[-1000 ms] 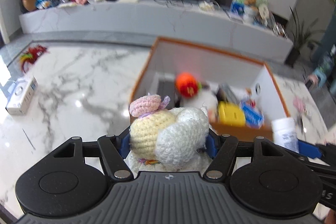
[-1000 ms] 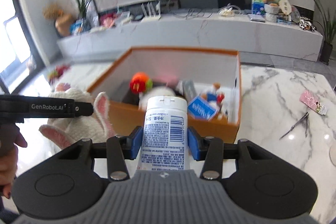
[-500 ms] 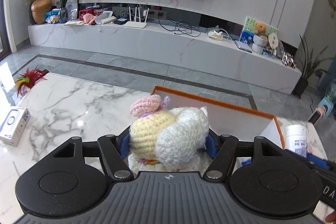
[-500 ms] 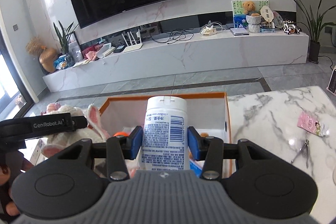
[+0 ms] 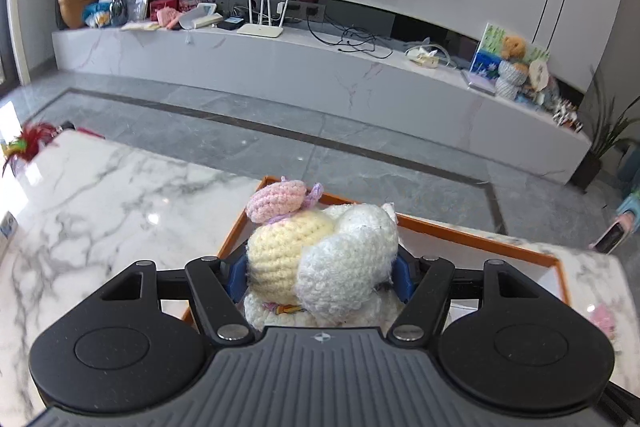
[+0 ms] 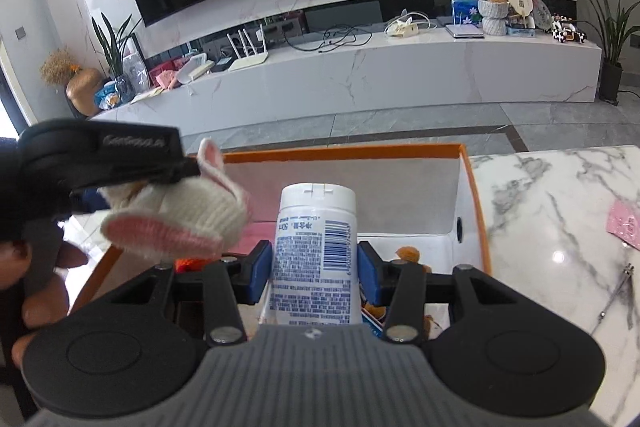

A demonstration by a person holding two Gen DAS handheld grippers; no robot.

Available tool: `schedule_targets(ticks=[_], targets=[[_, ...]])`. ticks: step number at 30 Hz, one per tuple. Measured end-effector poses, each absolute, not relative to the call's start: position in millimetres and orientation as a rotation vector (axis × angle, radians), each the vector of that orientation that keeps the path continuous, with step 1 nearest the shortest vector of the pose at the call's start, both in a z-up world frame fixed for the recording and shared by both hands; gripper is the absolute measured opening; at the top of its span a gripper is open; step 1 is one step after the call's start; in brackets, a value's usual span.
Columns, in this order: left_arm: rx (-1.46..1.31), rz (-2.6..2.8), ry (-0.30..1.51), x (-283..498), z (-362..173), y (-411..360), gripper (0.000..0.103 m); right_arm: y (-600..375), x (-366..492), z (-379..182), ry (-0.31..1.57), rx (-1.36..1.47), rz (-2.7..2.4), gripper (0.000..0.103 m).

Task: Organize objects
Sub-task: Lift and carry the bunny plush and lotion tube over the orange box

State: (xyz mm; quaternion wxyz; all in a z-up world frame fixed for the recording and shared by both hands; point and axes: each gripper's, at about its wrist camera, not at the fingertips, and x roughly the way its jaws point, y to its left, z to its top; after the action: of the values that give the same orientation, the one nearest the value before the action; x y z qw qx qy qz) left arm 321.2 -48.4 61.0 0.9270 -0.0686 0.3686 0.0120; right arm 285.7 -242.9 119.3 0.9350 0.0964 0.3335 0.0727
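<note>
In the left wrist view, one crocheted rabbit [image 5: 320, 259] is pinched by the left gripper [image 5: 320, 273] at lower centre, above the orange-rimmed box [image 5: 480, 239]. In the right wrist view, one white bottle [image 6: 314, 251] is clamped upright by the right gripper [image 6: 314, 273] at centre, over the box.

**Bottle clamped over the box**

The right gripper [image 6: 315, 269] pinches a white bottle [image 6: 316, 251] upright between its blue pads [image 6: 260, 273]. Beyond and below it sits the orange-rimmed box [image 6: 472, 195]. To the gripper's left, the left gripper [image 6: 120, 163] holds a knitted bunny [image 6: 180, 219] over the box's left edge. Marble table [image 6: 560, 219] lies to the right.
</note>
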Motion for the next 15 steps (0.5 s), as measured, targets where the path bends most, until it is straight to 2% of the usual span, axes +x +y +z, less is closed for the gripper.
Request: schedule_targets(ticks=[6, 15], targets=[[-0.116, -0.007, 0.818, 342.0, 35.3, -63.5, 0.078, -244.7, 300.5, 105.1, 0.703, 0.176, 0.12, 0.048], [-0.084, -0.008, 0.829, 349.1, 25.5, -70.0, 0.078, -239.0, 310.1, 88.3, 0.739, 0.144, 0.084, 0.048]])
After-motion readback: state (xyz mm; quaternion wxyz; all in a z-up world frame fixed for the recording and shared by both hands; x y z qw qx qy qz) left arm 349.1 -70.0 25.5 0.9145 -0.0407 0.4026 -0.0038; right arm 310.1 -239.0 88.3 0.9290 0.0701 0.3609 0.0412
